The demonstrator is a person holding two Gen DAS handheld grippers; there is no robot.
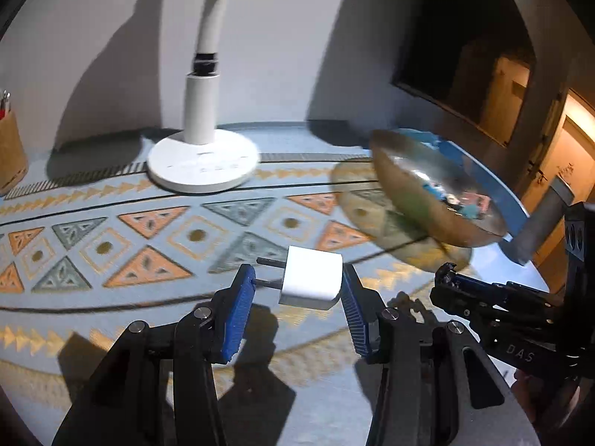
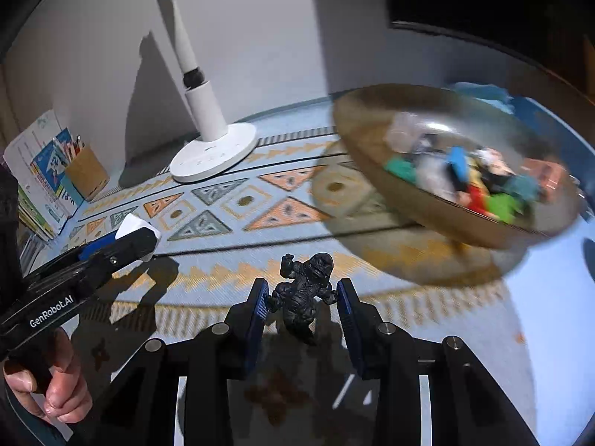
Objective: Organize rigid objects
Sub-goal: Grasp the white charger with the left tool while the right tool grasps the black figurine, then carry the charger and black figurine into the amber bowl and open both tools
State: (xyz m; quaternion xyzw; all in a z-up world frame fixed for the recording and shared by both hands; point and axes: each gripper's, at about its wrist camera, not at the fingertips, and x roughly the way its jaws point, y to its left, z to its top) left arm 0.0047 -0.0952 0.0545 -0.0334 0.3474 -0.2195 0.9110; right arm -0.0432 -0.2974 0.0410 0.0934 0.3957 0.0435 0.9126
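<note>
Two grippers, each loaded, above the patterned tablecloth point(image 1: 156, 223).
Left gripper point(image 1: 293, 297) clamps white plug adapter point(image 1: 311, 280); right gripper point(image 2: 302, 303) clamps black figurine point(image 2: 303, 293), near the bowl point(image 2: 372, 156).

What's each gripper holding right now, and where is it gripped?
Left gripper: white plug, by its sides. Right gripper: black figurine, by its arms.

I am holding a white plug adapter point(image 1: 311, 278) with two dark prongs pointing left, lifted above the counter. I am also holding a small black figurine point(image 2: 303, 293), upright. A blurred golden bowl point(image 2: 438, 171) is holding colourful small objects.
</note>
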